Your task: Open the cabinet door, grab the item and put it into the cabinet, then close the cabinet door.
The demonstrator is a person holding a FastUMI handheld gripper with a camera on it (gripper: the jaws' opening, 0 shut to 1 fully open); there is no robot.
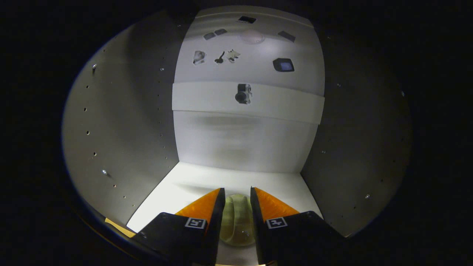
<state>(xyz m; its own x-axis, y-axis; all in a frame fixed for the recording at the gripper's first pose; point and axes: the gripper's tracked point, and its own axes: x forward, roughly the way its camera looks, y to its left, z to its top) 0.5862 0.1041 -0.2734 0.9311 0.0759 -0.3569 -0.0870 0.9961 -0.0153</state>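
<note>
I am looking into the white cabinet (240, 140), with its back wall straight ahead and its floor (207, 181) just below. A pale yellow-green rounded item (237, 220) sits between my two fingers, low over the cabinet floor. My gripper (237, 195) is shut on the item, one finger pressing each side of it. Whether the item touches the floor is hidden by the fingers.
The cabinet's left side wall (122, 136) and right side wall (362, 147) carry rows of small peg holes. A white shelf edge (207, 98) crosses the back higher up, with small dark objects (244, 93) on it and above it.
</note>
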